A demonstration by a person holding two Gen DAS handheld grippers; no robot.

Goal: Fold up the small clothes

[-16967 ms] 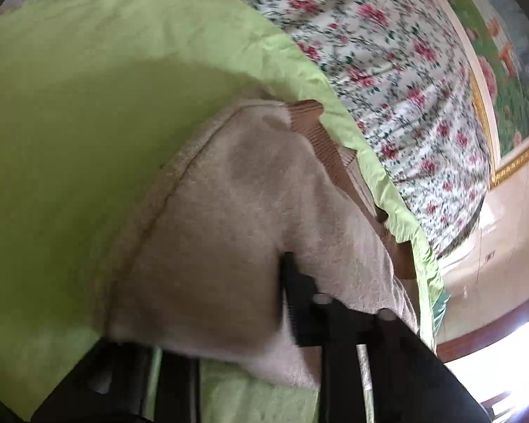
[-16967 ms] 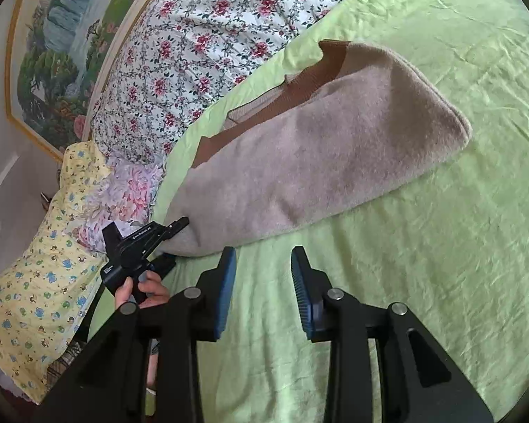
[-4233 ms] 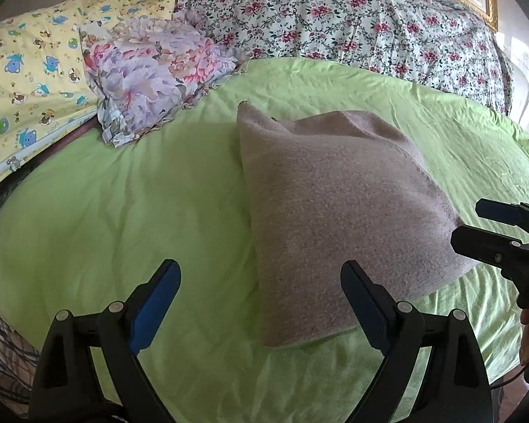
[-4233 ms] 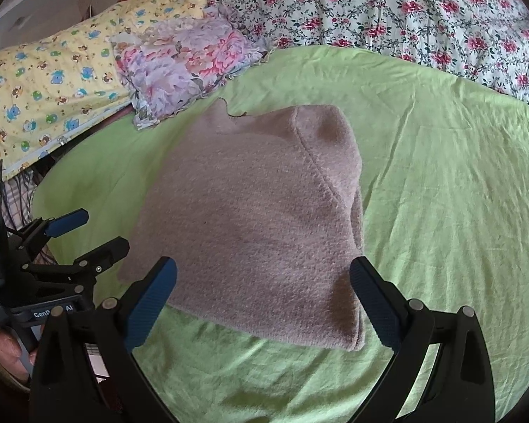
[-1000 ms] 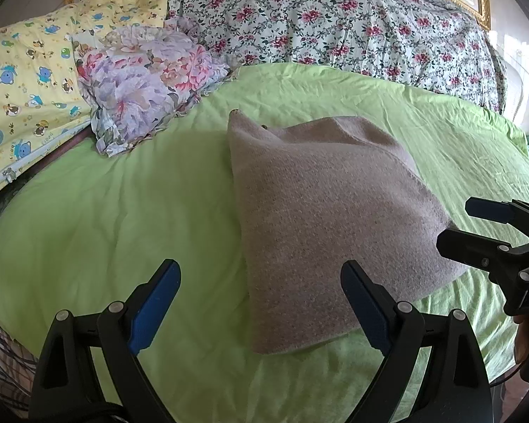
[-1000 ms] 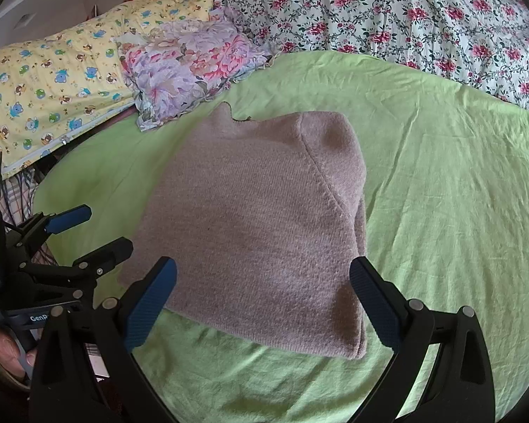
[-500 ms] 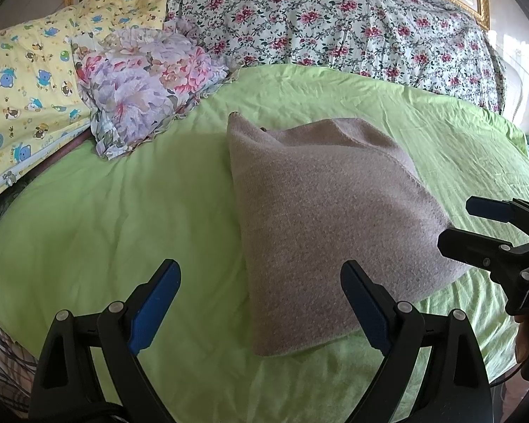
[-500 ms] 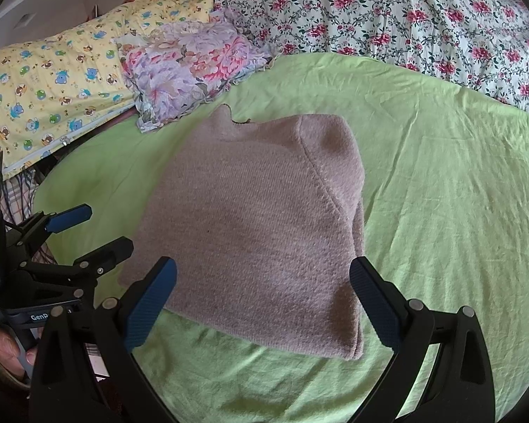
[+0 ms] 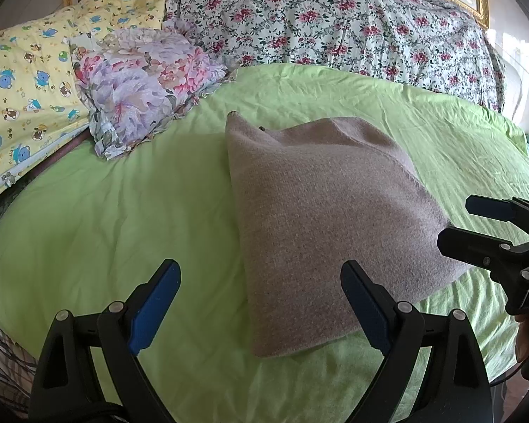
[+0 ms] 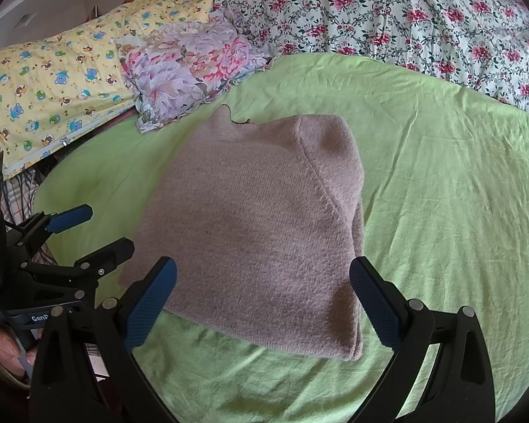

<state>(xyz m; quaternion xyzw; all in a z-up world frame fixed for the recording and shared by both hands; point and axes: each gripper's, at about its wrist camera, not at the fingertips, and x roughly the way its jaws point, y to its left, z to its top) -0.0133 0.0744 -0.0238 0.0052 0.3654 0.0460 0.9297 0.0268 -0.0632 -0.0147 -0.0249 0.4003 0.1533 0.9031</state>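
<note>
A grey-brown knit sweater (image 9: 321, 218) lies folded into a compact block on the green sheet (image 9: 105, 211); it also shows in the right wrist view (image 10: 257, 225). My left gripper (image 9: 261, 303) is open and empty, held back from the sweater's near edge. My right gripper (image 10: 264, 292) is open and empty over the sweater's near edge. Each gripper shows in the other's view: the right one at the far right (image 9: 476, 225), the left one at the far left (image 10: 88, 232). Neither touches the sweater.
A floral quilt (image 9: 335, 24) runs along the back. A purple flowered pillow (image 9: 141, 81) and a yellow cartoon-print blanket (image 9: 21, 81) lie at the back left. The green sheet (image 10: 458, 194) stretches to the right of the sweater.
Over 17 seconds the sweater went from a loose half-fold held by the left gripper to a compact fold lying free. In the last second nothing has visibly moved.
</note>
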